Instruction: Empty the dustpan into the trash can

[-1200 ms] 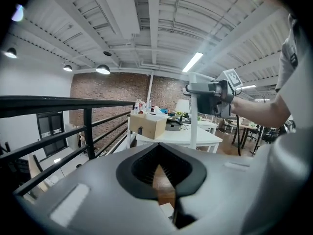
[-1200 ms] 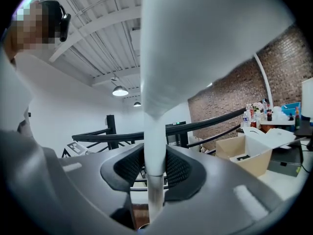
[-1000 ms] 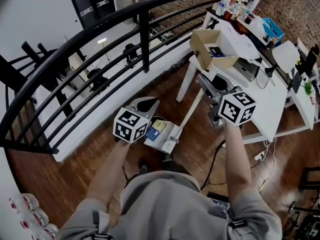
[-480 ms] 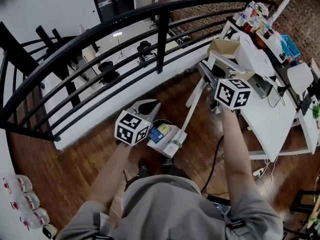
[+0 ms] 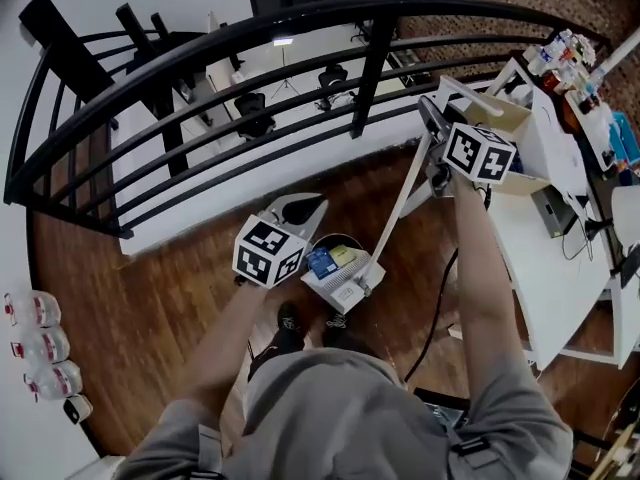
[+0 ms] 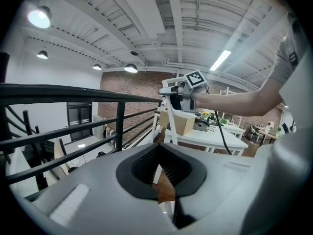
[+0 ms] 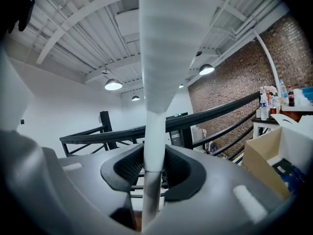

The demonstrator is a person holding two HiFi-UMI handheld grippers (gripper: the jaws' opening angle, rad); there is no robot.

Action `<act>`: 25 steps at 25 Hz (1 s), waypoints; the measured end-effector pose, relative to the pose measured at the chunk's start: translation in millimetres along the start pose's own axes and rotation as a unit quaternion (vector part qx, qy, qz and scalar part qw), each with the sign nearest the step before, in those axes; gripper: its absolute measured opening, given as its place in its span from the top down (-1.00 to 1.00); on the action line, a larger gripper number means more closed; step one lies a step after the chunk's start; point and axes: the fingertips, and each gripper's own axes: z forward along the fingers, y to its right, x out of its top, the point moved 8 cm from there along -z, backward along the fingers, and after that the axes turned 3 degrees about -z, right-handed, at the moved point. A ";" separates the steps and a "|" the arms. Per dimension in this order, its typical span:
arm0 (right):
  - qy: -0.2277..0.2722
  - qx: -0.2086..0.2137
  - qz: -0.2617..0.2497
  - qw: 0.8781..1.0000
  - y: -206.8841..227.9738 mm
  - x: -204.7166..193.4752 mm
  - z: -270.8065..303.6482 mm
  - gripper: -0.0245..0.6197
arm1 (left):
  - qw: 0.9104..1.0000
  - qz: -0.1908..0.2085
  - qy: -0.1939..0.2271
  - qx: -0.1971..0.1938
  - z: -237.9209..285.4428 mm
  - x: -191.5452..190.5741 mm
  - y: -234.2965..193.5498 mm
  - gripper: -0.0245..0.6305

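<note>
rising up-right from pan (image 5: pixel 338 274) at trash can (image 5: pixel 333 239), dustpan handle (image 5: pixel 400 204) clamped in right gripper (image 7: pixel 152 168)

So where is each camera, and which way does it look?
Head view: on the person's head, looking steeply down at the brown wooden floor, black metal railing, both arms, the left tongs and right tongs.
Left gripper view: rides the left tongs, looking over them towards the white table; the person's right arm shows.
Right gripper view: rides the right tongs, which clamp the long white dustpan handle.
Shared: all three show the railing.
</note>
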 end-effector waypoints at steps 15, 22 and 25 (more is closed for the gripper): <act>-0.019 0.013 0.006 1.000 52.5 -14.2 108.8 0.57 | 0.997 -0.034 -0.002 0.071 21.2 -6.3 -25.9 0.91; -0.028 0.017 0.007 0.999 69.7 -21.0 143.4 0.57 | 0.996 -0.043 -0.009 0.082 39.4 -6.2 -36.1 0.91; -0.034 0.016 0.010 0.999 77.6 -23.5 152.2 0.57 | 0.996 -0.044 -0.013 0.083 47.2 -5.0 -38.1 0.91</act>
